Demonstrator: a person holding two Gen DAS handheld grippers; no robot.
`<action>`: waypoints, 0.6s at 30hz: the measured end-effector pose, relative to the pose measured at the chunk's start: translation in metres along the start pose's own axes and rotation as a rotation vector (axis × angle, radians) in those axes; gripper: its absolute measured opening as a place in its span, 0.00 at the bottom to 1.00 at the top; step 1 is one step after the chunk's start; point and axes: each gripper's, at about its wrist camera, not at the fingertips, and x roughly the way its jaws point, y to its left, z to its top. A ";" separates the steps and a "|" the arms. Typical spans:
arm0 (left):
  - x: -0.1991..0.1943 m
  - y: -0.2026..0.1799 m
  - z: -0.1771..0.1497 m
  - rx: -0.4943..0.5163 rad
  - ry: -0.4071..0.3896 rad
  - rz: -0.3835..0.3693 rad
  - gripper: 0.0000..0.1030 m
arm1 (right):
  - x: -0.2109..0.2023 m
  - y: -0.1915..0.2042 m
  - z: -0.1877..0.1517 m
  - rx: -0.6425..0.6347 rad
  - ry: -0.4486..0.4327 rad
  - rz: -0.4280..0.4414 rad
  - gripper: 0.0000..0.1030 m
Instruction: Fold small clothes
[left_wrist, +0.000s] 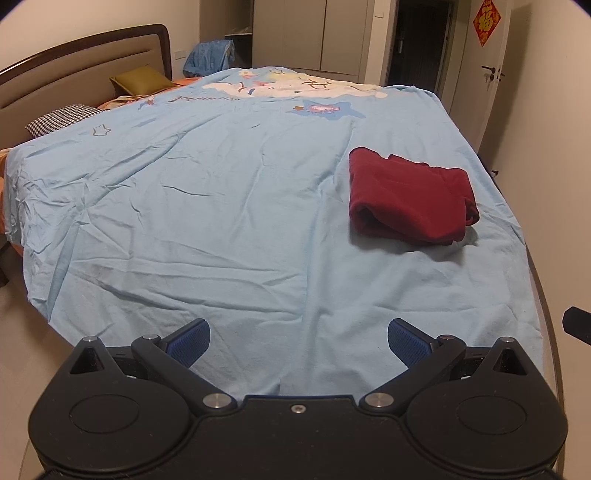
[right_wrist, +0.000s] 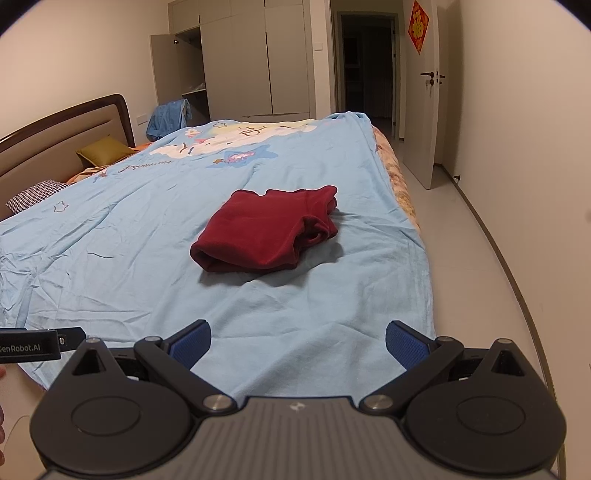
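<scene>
A dark red garment (left_wrist: 410, 195) lies folded into a compact bundle on the light blue bed sheet (left_wrist: 221, 206), to the right of centre in the left wrist view. The right wrist view shows the same red garment (right_wrist: 267, 230) near the middle of the sheet (right_wrist: 110, 258). My left gripper (left_wrist: 298, 343) is open above the near edge of the bed, well short of the garment, with nothing between its blue pads. My right gripper (right_wrist: 297, 344) is open too, empty, and likewise held back from the bundle.
Pillows (left_wrist: 142, 79) and a brown headboard (left_wrist: 74, 66) lie at the far left. A blue cloth (right_wrist: 168, 118) hangs near an open wardrobe (right_wrist: 192, 74). A white door (right_wrist: 424, 92) and bare floor (right_wrist: 480, 258) run along the bed's right side. The left gripper's body (right_wrist: 33, 345) shows at the left edge.
</scene>
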 end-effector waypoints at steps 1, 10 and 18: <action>-0.001 -0.001 0.000 0.001 -0.002 0.006 0.99 | -0.001 0.000 0.000 -0.001 0.000 0.001 1.00; -0.005 -0.006 0.001 0.037 0.012 0.020 0.99 | -0.006 -0.002 -0.001 0.000 -0.008 0.010 1.00; -0.008 -0.007 0.001 0.052 0.007 0.022 0.99 | -0.009 0.000 -0.002 -0.002 -0.015 0.011 1.00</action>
